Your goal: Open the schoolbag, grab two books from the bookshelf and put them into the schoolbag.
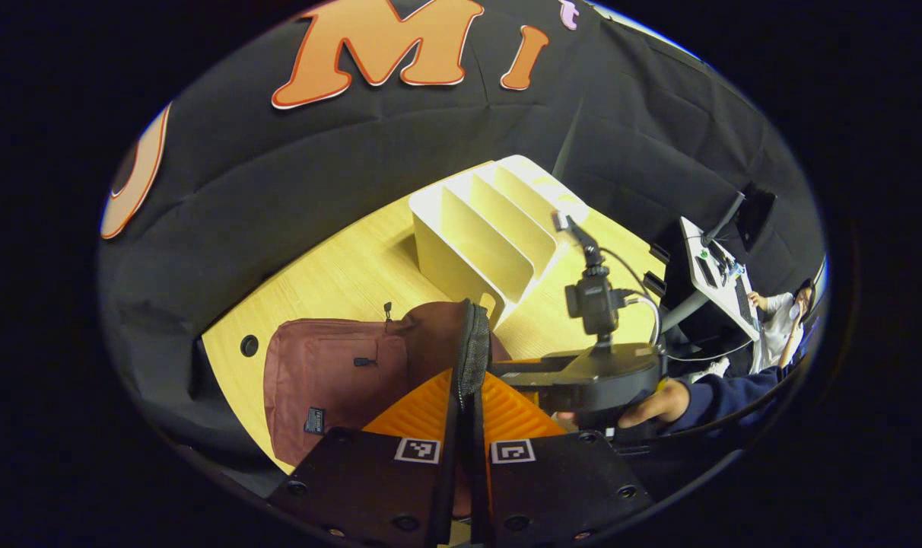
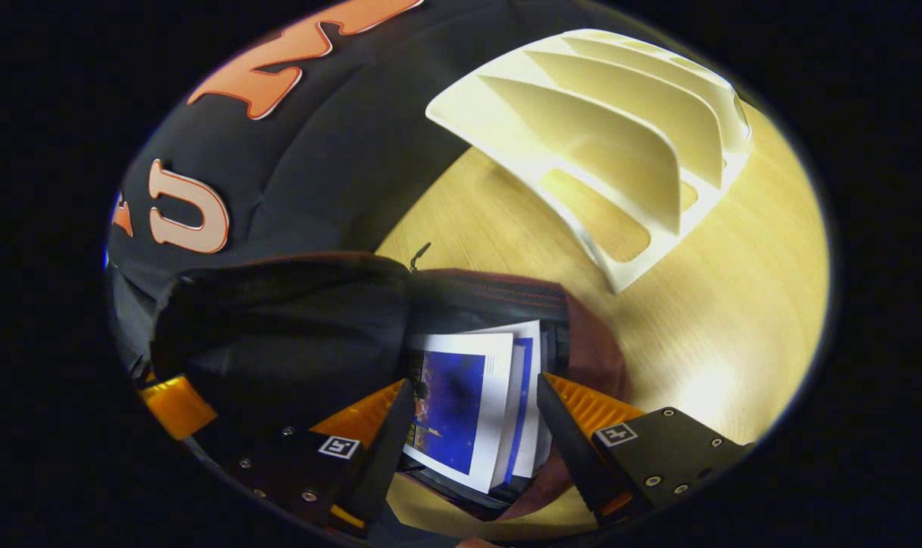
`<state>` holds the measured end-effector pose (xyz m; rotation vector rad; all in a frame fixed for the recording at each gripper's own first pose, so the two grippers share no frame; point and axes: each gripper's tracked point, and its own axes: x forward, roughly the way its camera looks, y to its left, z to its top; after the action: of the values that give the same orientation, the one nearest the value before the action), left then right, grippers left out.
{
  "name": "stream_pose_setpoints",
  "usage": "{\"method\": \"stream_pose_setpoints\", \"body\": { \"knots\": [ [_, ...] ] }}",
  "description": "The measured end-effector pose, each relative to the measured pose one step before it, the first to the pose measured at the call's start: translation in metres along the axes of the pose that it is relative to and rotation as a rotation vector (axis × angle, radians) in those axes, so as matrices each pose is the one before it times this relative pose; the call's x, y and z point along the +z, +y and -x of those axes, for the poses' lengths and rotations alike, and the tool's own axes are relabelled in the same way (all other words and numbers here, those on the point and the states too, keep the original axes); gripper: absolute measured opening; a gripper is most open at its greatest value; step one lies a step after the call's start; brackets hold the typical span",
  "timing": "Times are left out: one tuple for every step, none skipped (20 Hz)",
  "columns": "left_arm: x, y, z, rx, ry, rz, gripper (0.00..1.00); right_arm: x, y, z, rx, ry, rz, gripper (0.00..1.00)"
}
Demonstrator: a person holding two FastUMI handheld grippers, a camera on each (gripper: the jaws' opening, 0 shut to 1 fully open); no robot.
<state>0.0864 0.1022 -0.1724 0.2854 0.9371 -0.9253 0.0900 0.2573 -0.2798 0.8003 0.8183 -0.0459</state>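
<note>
The maroon schoolbag point(image 1: 332, 380) lies on the wooden table, and my left gripper point(image 1: 467, 380) is shut on the black padded edge of its opening point(image 1: 472, 342), holding it up. In the right gripper view the bag's dark inside point(image 2: 278, 320) gapes open. Two books point(image 2: 453, 403), white with blue covers, stand inside it. My right gripper point(image 2: 474, 387) is open, one finger on each side of the books. The right gripper's body point(image 1: 598, 373) and the hand holding it point(image 1: 659, 403) sit just right of the bag. The white bookshelf point(image 2: 613, 129) stands behind the bag with bare slots.
The wooden table point(image 2: 720, 304) stretches right of the bag up to the bookshelf point(image 1: 491, 236). An orange part of the left gripper point(image 2: 176, 403) shows at the bag's left edge. A person at a white desk point(image 1: 723, 285) sits far right, outside the booth.
</note>
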Motion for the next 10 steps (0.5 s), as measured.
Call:
{"method": "stream_pose_setpoints", "body": {
  "knots": [
    [-0.00216,-0.00243,-0.00426,-0.00726,-0.00184,-0.00475,0.10,0.00612,-0.00389,0.00854,-0.01726,-0.01883,0.01270,0.96],
    [-0.00109,-0.00225,-0.00163,-0.00337,0.00118,-0.00596,0.10,0.00648,-0.00329,0.00948,-0.01233,-0.01930,0.01545,0.97],
    [-0.00192,-0.00194,-0.00204,-0.00378,-0.00257,-0.00700,0.10,0.00534,-0.00275,0.00822,-0.01273,-0.01624,0.01361,0.97],
    [-0.00222,-0.00062,-0.00122,-0.00377,0.00057,-0.00696,0.10,0.00483,-0.00436,0.00834,-0.01561,-0.01187,0.01051,0.97],
    [-0.00193,-0.00253,-0.00063,-0.00535,-0.00199,-0.00900,0.10,0.00598,-0.00482,0.00833,-0.01425,-0.01623,0.00815,0.97],
    [-0.00101,-0.00201,-0.00255,-0.00400,-0.00063,-0.00579,0.11,0.00558,-0.00712,0.00747,-0.02767,-0.01979,0.00552,0.97],
    [-0.00283,-0.00401,-0.00263,-0.00824,0.00039,-0.00549,0.12,0.00468,-0.00755,0.00702,-0.02112,-0.01623,0.01144,0.97],
    [-0.00174,-0.00174,-0.00270,-0.00324,0.00295,-0.00738,0.13,0.00416,-0.00774,0.00703,-0.02207,-0.01385,0.00965,0.97],
    [-0.00386,-0.00225,-0.00402,-0.00236,0.00215,-0.00445,0.14,0.00400,-0.00502,0.00784,-0.01169,-0.01248,0.00865,0.97],
    [-0.00220,-0.00416,-0.00307,-0.00375,0.00192,0.00096,0.16,0.00558,-0.00717,0.00695,-0.01515,-0.01269,0.00510,0.98]
  ]
}}
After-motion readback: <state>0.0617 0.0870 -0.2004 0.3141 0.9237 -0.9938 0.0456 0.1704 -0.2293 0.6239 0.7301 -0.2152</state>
